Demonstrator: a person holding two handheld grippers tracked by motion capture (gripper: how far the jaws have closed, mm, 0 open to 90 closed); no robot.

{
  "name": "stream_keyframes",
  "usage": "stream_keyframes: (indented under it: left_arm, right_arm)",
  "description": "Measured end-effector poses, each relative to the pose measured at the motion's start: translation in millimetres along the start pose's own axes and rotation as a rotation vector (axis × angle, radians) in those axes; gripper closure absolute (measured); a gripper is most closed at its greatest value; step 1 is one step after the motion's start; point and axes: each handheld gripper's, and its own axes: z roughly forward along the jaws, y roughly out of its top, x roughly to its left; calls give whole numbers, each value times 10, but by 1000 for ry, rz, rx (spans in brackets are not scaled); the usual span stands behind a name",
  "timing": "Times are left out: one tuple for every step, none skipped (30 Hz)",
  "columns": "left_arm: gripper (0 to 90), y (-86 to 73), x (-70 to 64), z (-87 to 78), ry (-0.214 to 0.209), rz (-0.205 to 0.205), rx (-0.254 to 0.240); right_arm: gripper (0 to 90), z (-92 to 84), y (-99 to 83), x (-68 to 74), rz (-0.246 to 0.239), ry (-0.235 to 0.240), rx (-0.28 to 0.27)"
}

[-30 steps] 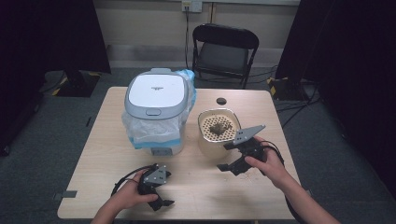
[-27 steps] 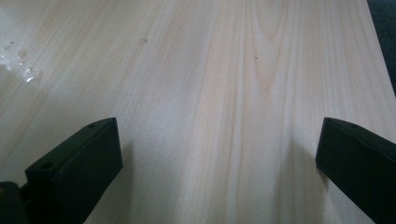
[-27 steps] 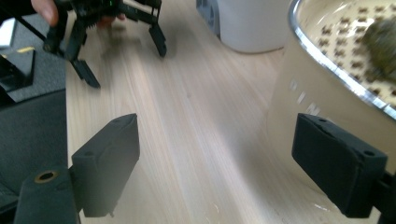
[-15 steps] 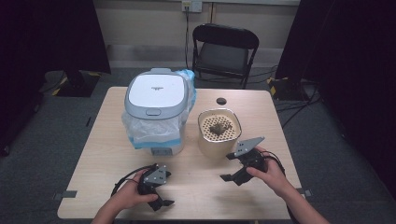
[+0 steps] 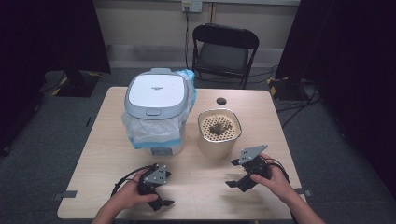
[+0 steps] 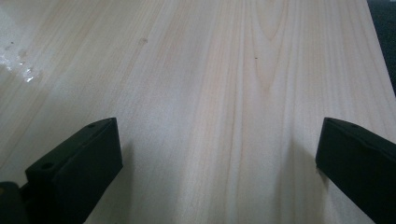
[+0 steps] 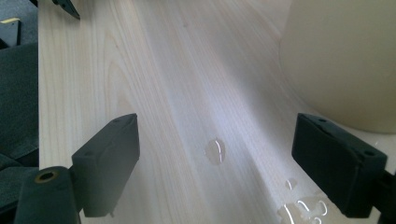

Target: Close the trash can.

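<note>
The beige tub point(image 5: 219, 135) stands upright on the wooden bench point(image 5: 107, 140), right of the middle, with a perforated insert in its mouth and a dark clump of wet stuff lying on that insert. In the right gripper view the tub's smooth side point(image 7: 345, 60) rises at the upper right, just beyond the right-hand jaw and apart from it.

The right claw point(image 5: 239, 173) sits low over the bench in front of the tub, near it but not touching, held in the person's right hand point(image 5: 275, 179). Its jaws are spread with nothing between them; under them, in the right gripper view point(image 7: 215, 168), lie a few water drops point(image 7: 215, 151) on the wood, more of them pooled by the right-hand jaw.

The left claw point(image 5: 161, 196) is at the front edge of the bench, well apart from the tub, in the person's left hand point(image 5: 128, 196). Its jaws too stand wide apart over bare wood point(image 6: 215, 154), gripping nothing.

Behind the left claw and just beside the tub stands a white and grey bin point(image 5: 156, 93) with its lid down and a clear plastic liner point(image 5: 140, 130) bunched around its body. A small dark round cap point(image 5: 221, 101) lies on the bench behind the tub. A black folding chair point(image 5: 224, 51) stands past the far edge of the bench.
</note>
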Motion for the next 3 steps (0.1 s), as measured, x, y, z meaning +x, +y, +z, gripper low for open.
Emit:
stream_keyframes:
  left_arm:
    - [0,0,0,0,-1,0,0]
    - [0,0,0,0,0,0,0]
    - [0,0,0,0,0,0,0]
  right_arm:
    - [149,1,-17,-1,3,-6,4]
    - [149,4,-55,-6,7,-10,6]
    - [149,5,-67,-7,9,-7,2]
